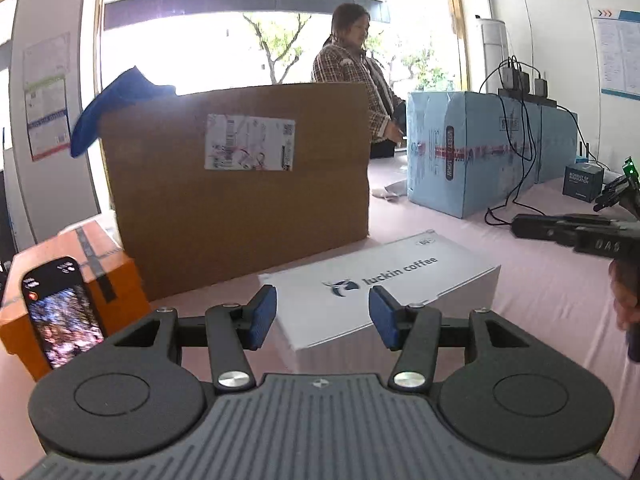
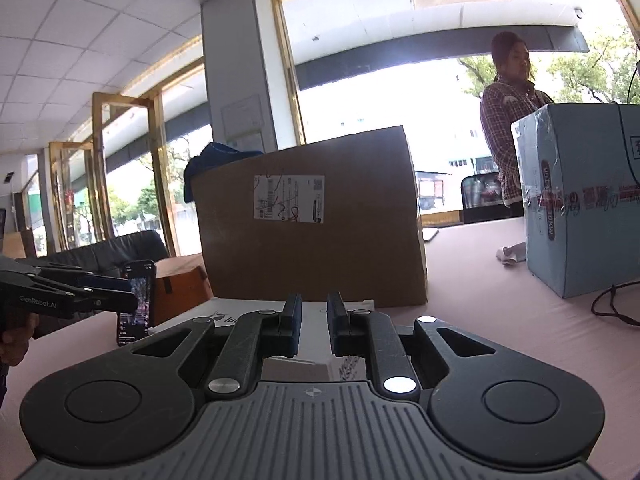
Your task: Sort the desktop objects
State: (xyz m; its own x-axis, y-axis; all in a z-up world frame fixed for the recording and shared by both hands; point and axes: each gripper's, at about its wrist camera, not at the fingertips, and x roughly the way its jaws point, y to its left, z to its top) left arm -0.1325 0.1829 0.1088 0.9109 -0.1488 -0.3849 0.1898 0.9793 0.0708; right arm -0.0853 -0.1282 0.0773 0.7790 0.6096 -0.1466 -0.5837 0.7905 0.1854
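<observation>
Left gripper (image 1: 322, 317) jaws apart over white box (image 1: 384, 280); right gripper (image 2: 313, 322) slightly parted, empty

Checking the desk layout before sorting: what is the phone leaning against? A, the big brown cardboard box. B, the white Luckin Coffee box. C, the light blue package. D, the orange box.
D: in the left wrist view the phone stands propped upright against the front of the orange box, left of the big brown cardboard box and apart from the white Luckin Coffee box.
</observation>
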